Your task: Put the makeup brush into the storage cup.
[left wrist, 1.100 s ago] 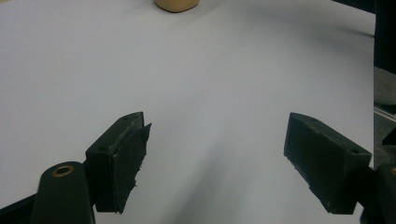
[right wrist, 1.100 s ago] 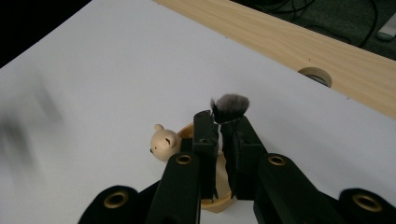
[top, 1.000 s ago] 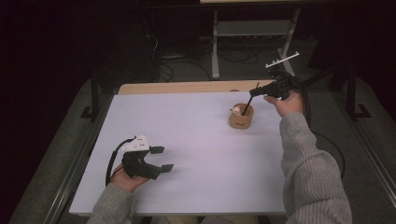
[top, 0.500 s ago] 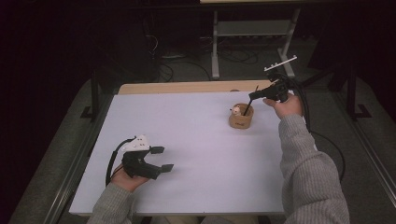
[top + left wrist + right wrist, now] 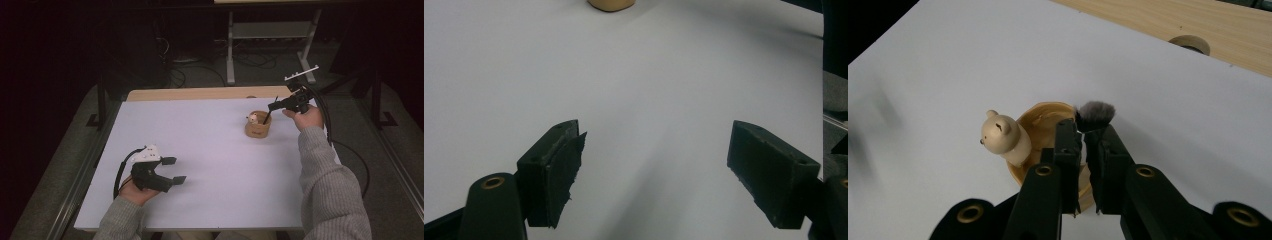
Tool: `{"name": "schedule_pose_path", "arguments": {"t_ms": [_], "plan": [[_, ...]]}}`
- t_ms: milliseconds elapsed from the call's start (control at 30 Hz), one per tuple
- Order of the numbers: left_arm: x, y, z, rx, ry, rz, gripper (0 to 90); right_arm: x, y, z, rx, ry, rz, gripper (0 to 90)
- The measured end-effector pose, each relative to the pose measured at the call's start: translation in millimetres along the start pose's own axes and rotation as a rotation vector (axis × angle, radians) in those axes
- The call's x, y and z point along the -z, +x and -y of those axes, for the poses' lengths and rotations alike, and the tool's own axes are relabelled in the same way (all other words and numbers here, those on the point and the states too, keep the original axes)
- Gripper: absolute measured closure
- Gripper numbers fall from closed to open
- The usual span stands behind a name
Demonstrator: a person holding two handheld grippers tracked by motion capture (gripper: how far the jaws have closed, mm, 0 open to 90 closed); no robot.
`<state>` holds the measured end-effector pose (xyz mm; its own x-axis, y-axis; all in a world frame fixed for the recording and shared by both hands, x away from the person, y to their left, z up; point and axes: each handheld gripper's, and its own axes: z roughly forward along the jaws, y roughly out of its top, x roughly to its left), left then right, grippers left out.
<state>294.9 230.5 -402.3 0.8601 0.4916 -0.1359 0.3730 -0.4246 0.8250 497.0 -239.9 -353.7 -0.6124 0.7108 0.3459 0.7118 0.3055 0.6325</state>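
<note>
A small wooden cup (image 5: pixel 258 129) stands at the back right of the white table (image 5: pixel 210 150). A pale wooden bear figure (image 5: pixel 1000 136) pokes out of the cup (image 5: pixel 1048 117). My right gripper (image 5: pixel 272 106) hovers just over the cup's right side, shut on a thin dark brush (image 5: pixel 266 116) that slants down into it. In the right gripper view its jaws (image 5: pixel 1083 130) are pressed together, and the brush's grey bristle tuft (image 5: pixel 1095 114) shows just past them at the rim. My left gripper (image 5: pixel 177 170) rests at the front left, open and holding nothing (image 5: pixel 654 160). The cup (image 5: pixel 611 4) lies far ahead of it.
A bare wooden strip (image 5: pixel 200 93) runs along the table's far edge, with a round hole or disc (image 5: pixel 1189 44) in it behind the cup. A metal stand (image 5: pixel 270 35) and cables sit on the dark floor beyond. A cable (image 5: pixel 325 117) trails from my right gripper.
The right hand has sunk slightly toward the cup with the brush still held. The left gripper has not moved.
</note>
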Motion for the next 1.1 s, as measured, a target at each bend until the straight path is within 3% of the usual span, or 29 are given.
{"name": "schedule_pose_path", "arguments": {"t_ms": [367, 533, 833, 1100], "plan": [[-0.1, -0.5, -0.1, 0.002, 0.000, 0.002, 21.2, -0.6, -1.4, 4.8, -0.022, -0.016, -0.017, 79.7], [-1.0, -1.1, -0.5, 0.000, 0.003, 0.004, 21.3, 0.7, -1.8, 8.6, -0.027, -0.020, -0.002, 77.2], [-1.6, -1.1, -0.5, -0.009, 0.009, 0.006, 21.3, 13.8, -7.2, 17.7, -0.065, -0.052, 0.016, 61.8], [-1.0, -0.1, -0.3, -0.008, 0.014, 0.004, 21.3, 19.6, -9.3, 26.4, -0.077, -0.069, 0.030, 58.2]]}}
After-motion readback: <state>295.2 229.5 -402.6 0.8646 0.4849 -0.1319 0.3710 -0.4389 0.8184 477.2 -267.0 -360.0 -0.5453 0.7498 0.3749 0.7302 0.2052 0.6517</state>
